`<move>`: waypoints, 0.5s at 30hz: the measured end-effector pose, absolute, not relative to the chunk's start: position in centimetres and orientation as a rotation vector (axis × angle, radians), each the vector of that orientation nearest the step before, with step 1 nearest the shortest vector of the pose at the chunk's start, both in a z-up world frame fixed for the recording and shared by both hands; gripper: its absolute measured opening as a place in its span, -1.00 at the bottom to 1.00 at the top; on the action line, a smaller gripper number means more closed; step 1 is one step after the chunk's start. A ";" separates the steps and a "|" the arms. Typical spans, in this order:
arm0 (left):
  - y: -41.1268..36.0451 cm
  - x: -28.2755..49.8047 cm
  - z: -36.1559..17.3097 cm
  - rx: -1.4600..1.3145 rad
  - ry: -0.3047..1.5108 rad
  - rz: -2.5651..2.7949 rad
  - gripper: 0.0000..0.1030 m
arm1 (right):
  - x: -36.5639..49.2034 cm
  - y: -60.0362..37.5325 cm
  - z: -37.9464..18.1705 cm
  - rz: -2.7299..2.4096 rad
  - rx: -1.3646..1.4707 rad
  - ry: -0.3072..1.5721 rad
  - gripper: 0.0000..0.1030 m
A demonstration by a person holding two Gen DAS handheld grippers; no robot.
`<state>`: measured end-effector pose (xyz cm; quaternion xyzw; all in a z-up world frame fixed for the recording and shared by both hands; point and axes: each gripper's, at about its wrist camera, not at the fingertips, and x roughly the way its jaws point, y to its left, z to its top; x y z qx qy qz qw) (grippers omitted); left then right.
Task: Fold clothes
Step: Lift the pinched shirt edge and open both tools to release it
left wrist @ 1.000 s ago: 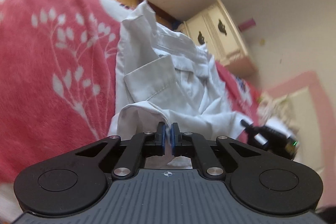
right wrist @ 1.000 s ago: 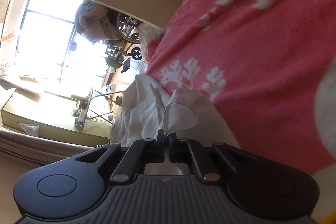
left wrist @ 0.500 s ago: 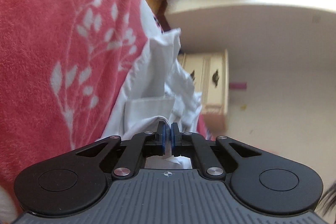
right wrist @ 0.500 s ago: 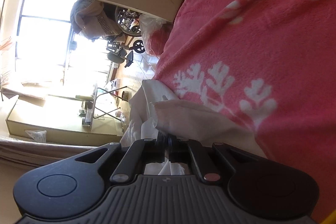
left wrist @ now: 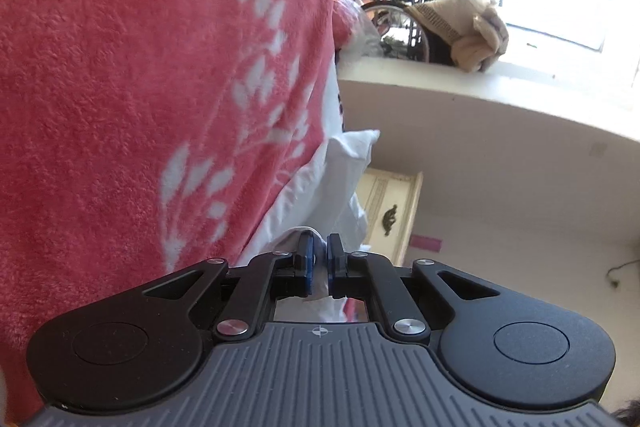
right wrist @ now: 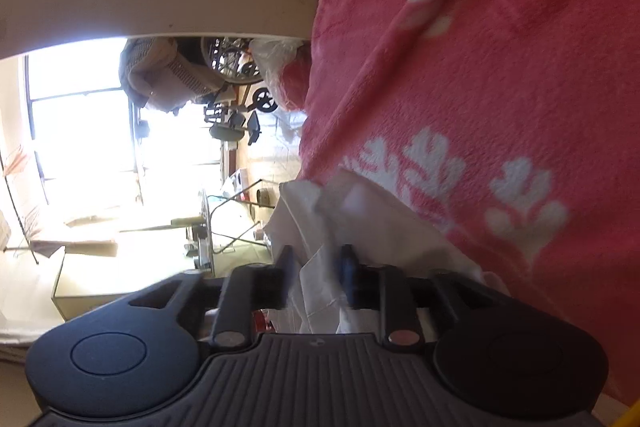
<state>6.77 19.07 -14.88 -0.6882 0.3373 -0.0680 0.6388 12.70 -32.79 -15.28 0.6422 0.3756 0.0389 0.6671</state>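
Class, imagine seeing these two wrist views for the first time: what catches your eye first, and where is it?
The pink blanket with white leaf prints fills the left wrist view's left side. The white shirt lies along its edge, pinched by the left gripper. The right gripper has just been opening, cloth between its fingers.

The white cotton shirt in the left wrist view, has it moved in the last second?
Yes. The white cotton shirt, pinched in the left gripper, has dropped flat against the pink floral blanket, below the cream cabinet.

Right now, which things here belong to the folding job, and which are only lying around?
Belongs to the job:
- white shirt
- left claw, shut on it
- right claw, just opening, cloth between
- pink blanket underneath

Only lying around:
- wheelchair
- cream cabinet
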 end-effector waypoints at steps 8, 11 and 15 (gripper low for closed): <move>19.6 7.3 -9.4 -1.133 0.736 -0.275 -0.29 | 8.7 -33.3 -11.9 0.140 1.340 0.781 -0.18; 19.1 7.4 -6.9 -0.858 0.756 -0.323 -0.09 | 7.3 -32.2 -9.2 0.313 1.221 0.768 -0.18; 17.0 7.2 -5.1 -0.514 0.789 -0.391 0.18 | 6.5 -27.5 -6.9 0.559 0.991 0.895 -0.18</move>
